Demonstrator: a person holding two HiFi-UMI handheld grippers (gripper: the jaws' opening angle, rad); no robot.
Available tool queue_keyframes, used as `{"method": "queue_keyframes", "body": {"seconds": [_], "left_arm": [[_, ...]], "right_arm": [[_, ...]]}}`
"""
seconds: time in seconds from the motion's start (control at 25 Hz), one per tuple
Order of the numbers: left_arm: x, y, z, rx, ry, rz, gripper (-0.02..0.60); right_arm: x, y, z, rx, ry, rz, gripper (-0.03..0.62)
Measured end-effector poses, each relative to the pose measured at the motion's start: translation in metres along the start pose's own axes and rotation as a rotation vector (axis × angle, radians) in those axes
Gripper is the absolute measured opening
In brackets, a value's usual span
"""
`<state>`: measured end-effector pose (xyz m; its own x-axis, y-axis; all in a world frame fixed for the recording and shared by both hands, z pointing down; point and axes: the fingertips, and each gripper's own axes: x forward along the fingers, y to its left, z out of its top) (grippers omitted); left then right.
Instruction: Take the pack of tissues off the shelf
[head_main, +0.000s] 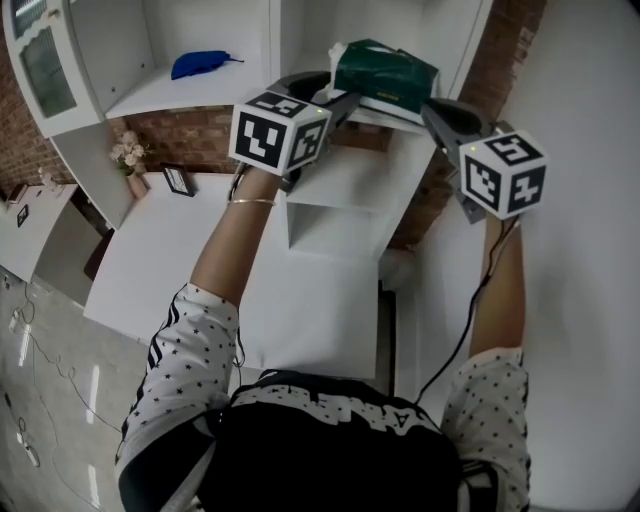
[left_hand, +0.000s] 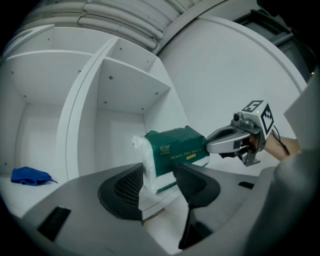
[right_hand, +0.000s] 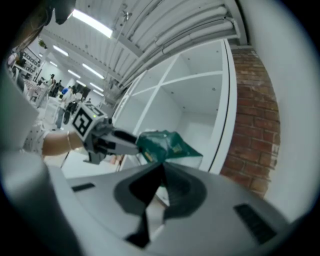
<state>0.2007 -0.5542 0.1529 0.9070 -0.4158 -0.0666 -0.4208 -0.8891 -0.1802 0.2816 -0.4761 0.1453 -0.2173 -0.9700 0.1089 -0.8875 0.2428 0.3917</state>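
The only print anyone could read here is on the pack of tissues (left_hand: 177, 147): pale gold capitals along its green side seem to say "DREAMING TISSUE", with further letters too small to make out, and a small logo above them, also illegible. White lettering on the person's dark garment (head_main: 340, 450) stays unreadable

White shelf (head_main: 340, 180), tissue pack (head_main: 385, 75) at edge of right board, blue cloth (head_main: 198, 64) on left board, vase (head_main: 136, 183) and frame (head_main: 178, 180) on tabletop (head_main: 160, 262).
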Motion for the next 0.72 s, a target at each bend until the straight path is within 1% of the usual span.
{"method": "queue_keyframes", "body": {"seconds": [0.12,0.16,0.2,0.28,0.36,0.44,0.72], "left_arm": [[0.001,0.0,0.001,0.024,0.001,0.017,0.199],[0.001,0.0,0.001,0.03,0.002,0.02,0.195],[0.001,-0.001,0.001,0.033,0.004,0.021,0.192],[0.001,-0.002,-0.001,0.033,0.005,0.019,0.185],[0.0,-0.001,-0.001,0.031,0.004,0.021,0.175],[-0.001,-0.001,-0.001,0.039,0.005,0.027,0.166],[-0.007,-0.005,-0.001,0.086,0.019,0.023,0.146]], "right_arm": [[-0.003,-0.004,-0.002,0.0,-0.011,-0.04,0.034],[-0.004,-0.005,-0.003,0.007,-0.02,-0.055,0.037],[-0.007,-0.006,-0.003,0.016,-0.034,-0.07,0.055],[-0.01,-0.01,-0.004,0.039,-0.062,-0.104,0.182],[-0.009,-0.015,-0.007,0.064,-0.077,-0.141,0.215],[-0.005,-0.018,-0.01,0.084,-0.08,-0.154,0.227],[0.01,-0.014,-0.014,0.119,-0.076,-0.142,0.225]]}}
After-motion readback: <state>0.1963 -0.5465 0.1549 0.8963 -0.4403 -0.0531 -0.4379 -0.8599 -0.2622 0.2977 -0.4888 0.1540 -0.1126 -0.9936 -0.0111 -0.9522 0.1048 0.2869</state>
